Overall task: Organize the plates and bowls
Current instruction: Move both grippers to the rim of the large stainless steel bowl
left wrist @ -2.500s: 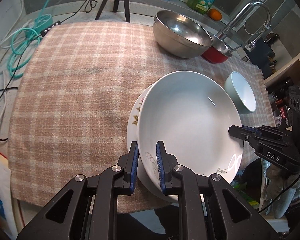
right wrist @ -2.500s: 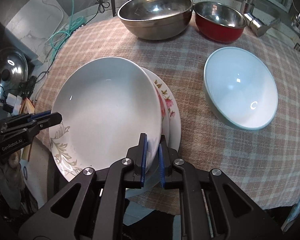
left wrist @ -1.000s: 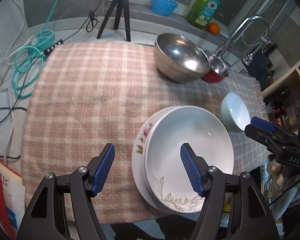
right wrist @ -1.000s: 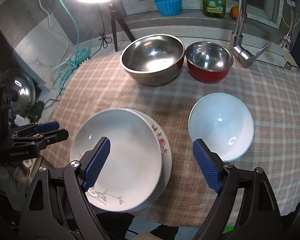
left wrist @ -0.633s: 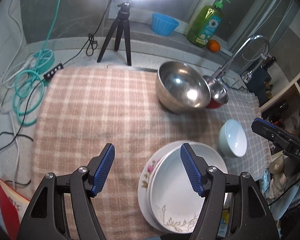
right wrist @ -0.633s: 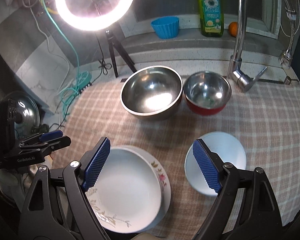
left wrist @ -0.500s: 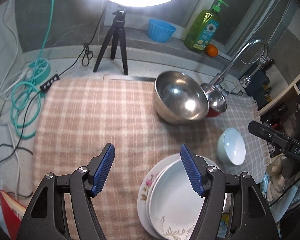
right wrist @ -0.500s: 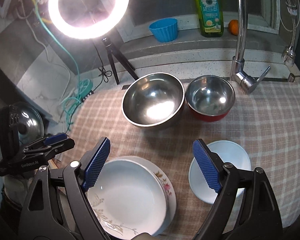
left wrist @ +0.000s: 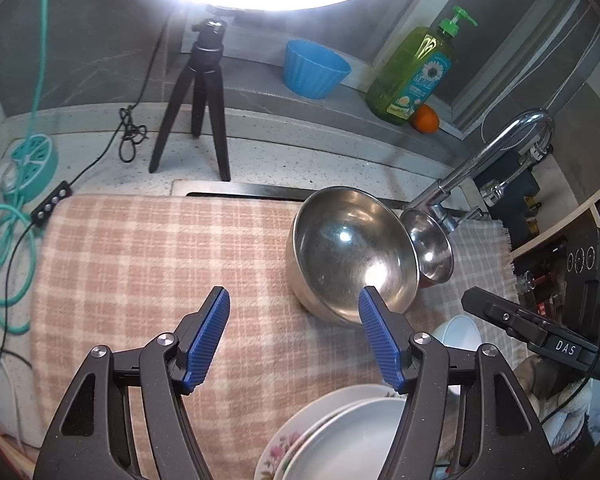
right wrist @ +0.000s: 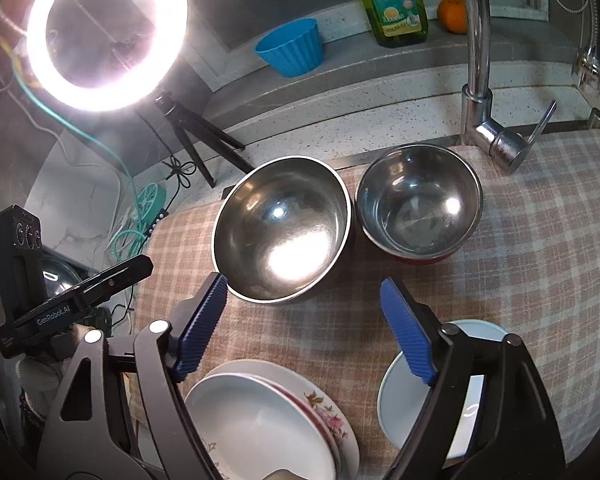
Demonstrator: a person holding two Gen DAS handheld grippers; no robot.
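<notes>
left wrist view: my left gripper (left wrist: 294, 334) hangs over the checked cloth (left wrist: 140, 264), jaws apart w/ nothing btwn them but easing inward. pads press on nothing, just bare cloth below the gap. big steel bowl (left wrist: 350, 252) sits upright past my right-hand pad, smaller steel bowl w/ red outside (left wrist: 430, 250) touching or just beside it on the tap side, can't tell which. white plate (left wrist: 352, 438) lies nested on the flowered plate (left wrist: 278, 446) at the near cloth edge, so that pair looks already stacked. only a sliver of the pale blue bowl (left wrist: 458, 330) shows behind my finger. the right gripper's side pokes in at the right edge.

right wrist view: my right gripper (right wrist: 302, 324) is released too, jaws wide and closing a bit, nothing btwn the pads. it points toward the gap by the 2 steel bowls, big one (right wrist: 282, 228) ahead-left, red-sided one (right wrist: 420, 204) ahead-right, both mouth up beside the tap (right wrist: 480, 80). pale blue bowl (right wrist: 432, 392) sits alone under my right finger, well apart from the plate stack (right wrist: 260, 420). left gripper (right wrist: 76, 300) shows at the left edge.

my guess: plates done, bowls still loose. smaller ones prob go inside the bigger, which would explain why both grippers are empty and aimed at the bowl row. steel rims are slick and round, so a rim pinch could slip.
</notes>
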